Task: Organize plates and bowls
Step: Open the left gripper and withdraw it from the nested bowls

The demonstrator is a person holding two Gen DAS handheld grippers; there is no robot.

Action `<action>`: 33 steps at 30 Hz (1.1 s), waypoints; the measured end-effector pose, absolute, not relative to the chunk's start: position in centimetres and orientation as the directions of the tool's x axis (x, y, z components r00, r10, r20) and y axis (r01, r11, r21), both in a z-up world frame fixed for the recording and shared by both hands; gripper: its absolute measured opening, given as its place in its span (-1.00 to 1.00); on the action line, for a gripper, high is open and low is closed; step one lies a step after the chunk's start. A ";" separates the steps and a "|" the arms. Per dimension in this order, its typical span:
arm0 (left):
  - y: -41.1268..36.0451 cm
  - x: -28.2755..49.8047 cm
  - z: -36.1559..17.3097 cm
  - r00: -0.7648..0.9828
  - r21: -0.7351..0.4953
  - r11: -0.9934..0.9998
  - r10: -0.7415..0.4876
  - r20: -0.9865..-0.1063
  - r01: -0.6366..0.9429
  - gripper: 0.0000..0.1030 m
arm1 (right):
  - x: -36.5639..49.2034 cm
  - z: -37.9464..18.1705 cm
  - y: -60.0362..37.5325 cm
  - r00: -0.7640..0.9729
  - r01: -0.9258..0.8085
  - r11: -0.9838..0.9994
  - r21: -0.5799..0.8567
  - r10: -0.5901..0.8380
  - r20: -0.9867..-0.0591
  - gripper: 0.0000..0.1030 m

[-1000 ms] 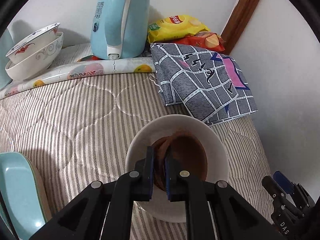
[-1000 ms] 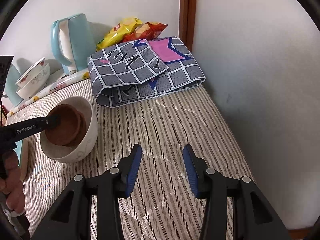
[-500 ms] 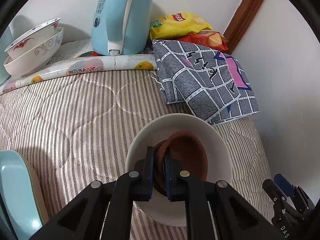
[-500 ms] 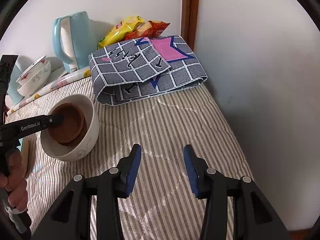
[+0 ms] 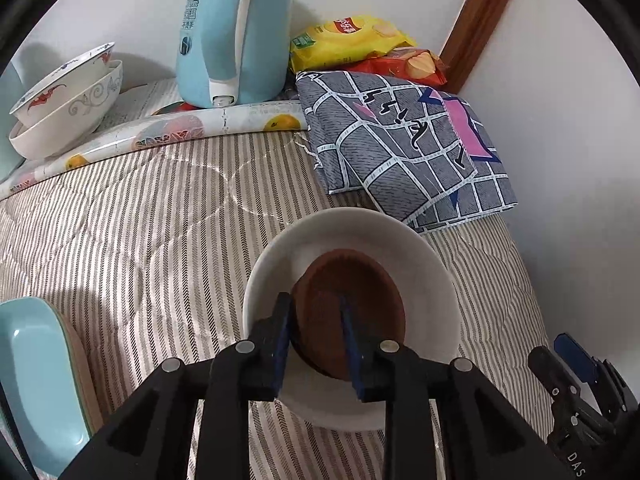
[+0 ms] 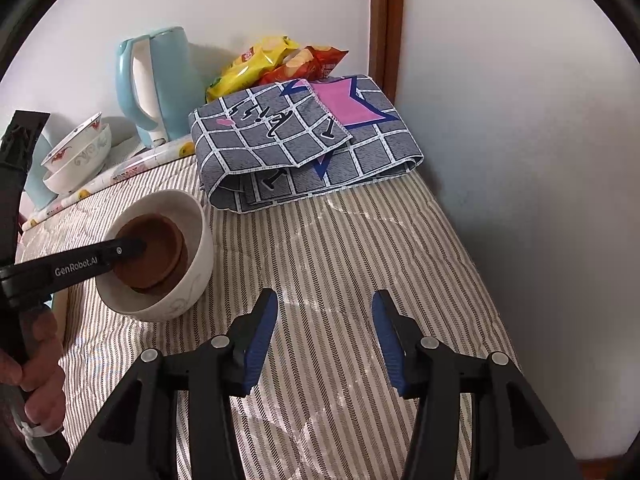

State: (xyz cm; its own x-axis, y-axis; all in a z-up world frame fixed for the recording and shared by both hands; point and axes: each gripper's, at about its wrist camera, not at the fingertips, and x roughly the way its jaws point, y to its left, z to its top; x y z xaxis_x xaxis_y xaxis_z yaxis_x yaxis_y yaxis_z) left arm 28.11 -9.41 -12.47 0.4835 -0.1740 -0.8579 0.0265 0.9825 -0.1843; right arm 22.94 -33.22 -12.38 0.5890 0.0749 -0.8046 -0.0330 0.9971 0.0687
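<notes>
A brown bowl [image 5: 360, 304] lies tilted inside a larger white bowl [image 5: 360, 232] on the striped quilt. My left gripper [image 5: 316, 320] is open, its fingers astride the brown bowl's near rim. In the right wrist view the brown bowl [image 6: 156, 248] and the white bowl [image 6: 192, 280] sit at the left, with the left gripper's finger [image 6: 120, 250] reaching in. My right gripper [image 6: 324, 320] is open and empty over the quilt, to the right of the bowls. Two stacked white patterned bowls [image 5: 68, 100] stand at the far left. A light blue plate [image 5: 36, 380] lies at the near left.
A blue kettle [image 5: 232, 32] stands at the back on a fruit-print mat [image 5: 172, 132]. A folded grey checked cloth [image 6: 304, 140] lies at the back right with snack bags [image 5: 360, 48] behind it. A white wall [image 6: 520, 160] borders the right side.
My left gripper has opened and let go of the brown bowl, which now rests in the white bowl. The right gripper has hardly moved.
</notes>
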 end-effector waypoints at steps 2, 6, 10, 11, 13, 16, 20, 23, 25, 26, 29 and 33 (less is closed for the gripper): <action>-9.5 28.0 -12.4 0.482 -0.174 0.984 -0.167 -0.860 0.029 -0.54 | 22.7 -12.2 -33.3 0.593 -0.032 0.997 0.072 0.077 -0.802 -0.05; -9.6 27.6 -12.1 0.479 -0.167 0.986 -0.159 -0.863 0.027 -0.54 | 22.3 -11.7 -33.2 0.602 -0.036 0.996 0.076 0.083 -0.794 -0.05; -9.6 27.1 -11.4 0.493 -0.158 0.987 -0.150 -0.857 0.026 -0.53 | 21.8 -11.2 -33.1 0.611 -0.044 0.995 0.085 0.094 -0.786 -0.04; -9.5 27.0 -11.2 0.496 -0.156 0.987 -0.148 -0.855 0.026 -0.53 | 21.7 -11.1 -33.0 0.614 -0.045 0.995 0.084 0.094 -0.784 -0.04; -9.5 26.7 -10.7 0.505 -0.154 0.988 -0.146 -0.851 0.027 -0.53 | 21.6 -10.8 -33.0 0.621 -0.049 0.995 0.086 0.098 -0.778 -0.04; -9.3 26.3 -10.0 0.519 -0.152 0.988 -0.143 -0.843 0.025 -0.53 | 21.2 -10.3 -32.9 0.630 -0.053 0.994 0.093 0.106 -0.770 -0.04; -9.0 25.7 -9.1 0.537 -0.153 0.988 -0.140 -0.832 0.021 -0.53 | 20.7 -9.8 -32.6 0.642 -0.061 0.994 0.094 0.112 -0.759 -0.01; -8.6 25.3 -8.6 0.550 -0.149 0.989 -0.132 -0.825 0.014 -0.53 | 20.4 -9.3 -32.4 0.650 -0.068 0.993 0.097 0.118 -0.751 0.00; -8.2 25.0 -8.3 0.557 -0.151 0.988 -0.130 -0.820 0.009 -0.53 | 20.3 -9.1 -32.2 0.654 -0.073 0.993 0.097 0.121 -0.746 0.00; -8.0 24.9 -8.2 0.558 -0.151 0.988 -0.129 -0.819 0.006 -0.53 | 20.2 -9.0 -32.1 0.656 -0.075 0.992 0.097 0.123 -0.745 0.00; -7.5 24.7 -8.1 0.565 -0.153 0.988 -0.123 -0.816 -0.006 -0.53 | 20.1 -8.8 -31.7 0.660 -0.083 0.992 0.098 0.128 -0.740 0.01; -6.8 24.4 -8.0 0.568 -0.155 0.988 -0.117 -0.815 -0.018 -0.53 | 20.1 -8.6 -31.3 0.665 -0.093 0.992 0.090 0.129 -0.736 0.03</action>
State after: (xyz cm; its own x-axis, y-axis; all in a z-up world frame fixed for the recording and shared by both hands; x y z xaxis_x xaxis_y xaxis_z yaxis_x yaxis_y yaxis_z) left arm 24.43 -6.81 -8.03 0.5681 -0.1174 -0.8145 -0.0179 0.9878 -0.1549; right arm 20.08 -31.32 -8.61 0.6650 0.1292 -0.7356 -0.0929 0.9916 0.0902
